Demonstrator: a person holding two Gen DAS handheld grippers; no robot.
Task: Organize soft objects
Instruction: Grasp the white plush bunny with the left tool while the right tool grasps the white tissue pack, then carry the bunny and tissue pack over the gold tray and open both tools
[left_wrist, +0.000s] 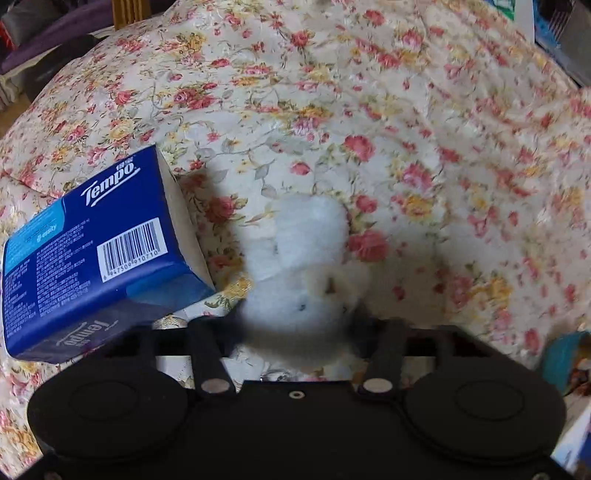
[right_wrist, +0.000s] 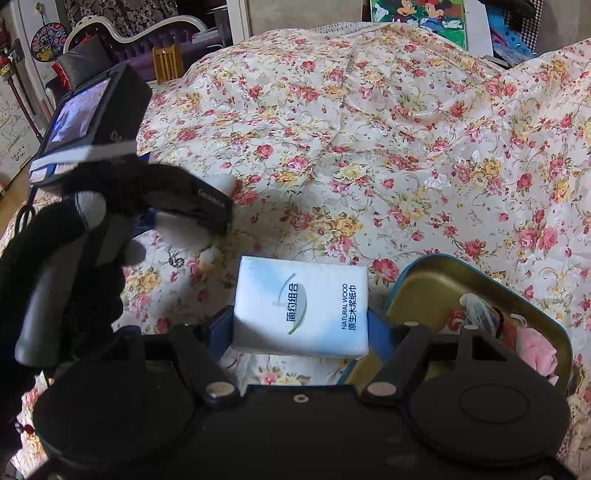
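Blue film wraps the Tempo tissue pack (left_wrist: 99, 251) that is seen at the far left of the left wrist view, lying tilted on the floral bedspread (left_wrist: 369, 92), just beside and to the left of the white plush toy (left_wrist: 306, 266). That toy is set directly ahead of the left hand-held gripper (left_wrist: 295, 325), between its two fingers, its long axis running away from the camera along the line of the fingers; the jaws are drawn in against its fluffy sides, so it is judged to be gripped, though blur hides the exact contact. Further right, in the right wrist view, a gloved hand (right_wrist: 66, 266) is seen holding that left tool at the left edge. At centre, the white tissue pack (right_wrist: 301, 308) is clamped between the blue pads of the right hand-held gripper (right_wrist: 301, 328), its printed face turned up and its long axis across the jaws. Just beside it on the right, the open tin box (right_wrist: 436, 273) lies on the bedspread with small soft items already inside; the right hand is the nearer one to it, so a short move rightward is judged to be what placing calls for.
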